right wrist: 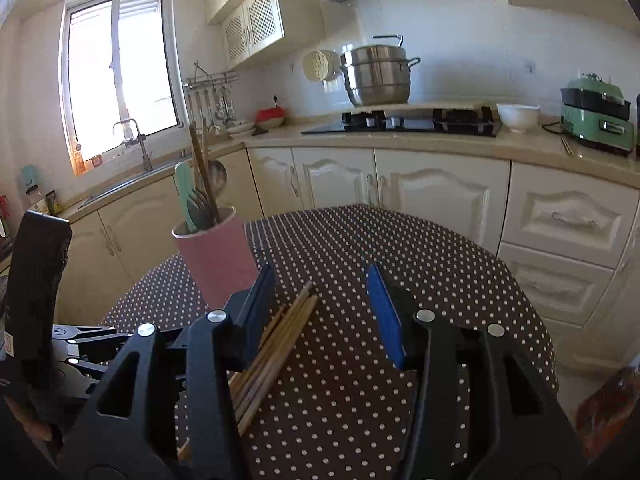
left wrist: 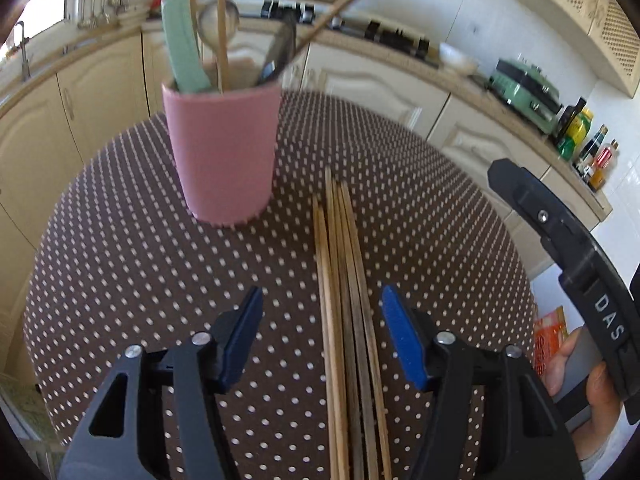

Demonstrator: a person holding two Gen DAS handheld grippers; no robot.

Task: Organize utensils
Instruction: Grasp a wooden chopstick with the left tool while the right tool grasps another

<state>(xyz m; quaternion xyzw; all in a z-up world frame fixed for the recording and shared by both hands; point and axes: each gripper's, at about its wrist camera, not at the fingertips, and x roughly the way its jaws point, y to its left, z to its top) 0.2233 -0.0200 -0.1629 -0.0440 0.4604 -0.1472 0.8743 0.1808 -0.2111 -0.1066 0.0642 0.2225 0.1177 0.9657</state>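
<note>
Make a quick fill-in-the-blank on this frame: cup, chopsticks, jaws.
1. The cup holding utensils is ____ in colour.
2. The chopsticks lie flat on the ____ tablecloth.
3. The left gripper has its jaws ____, one on each side of the chopsticks.
4. The right gripper holds ____.

Missing words: pink; polka-dot; open; nothing

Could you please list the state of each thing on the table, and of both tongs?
Left tongs: open, straddling the chopsticks.
Right tongs: open, empty.
Chopsticks: bundled, lying flat on the table.
Pink cup: upright, holding utensils.
Green spatula: standing in the cup.
Table: covered with dotted cloth.
</note>
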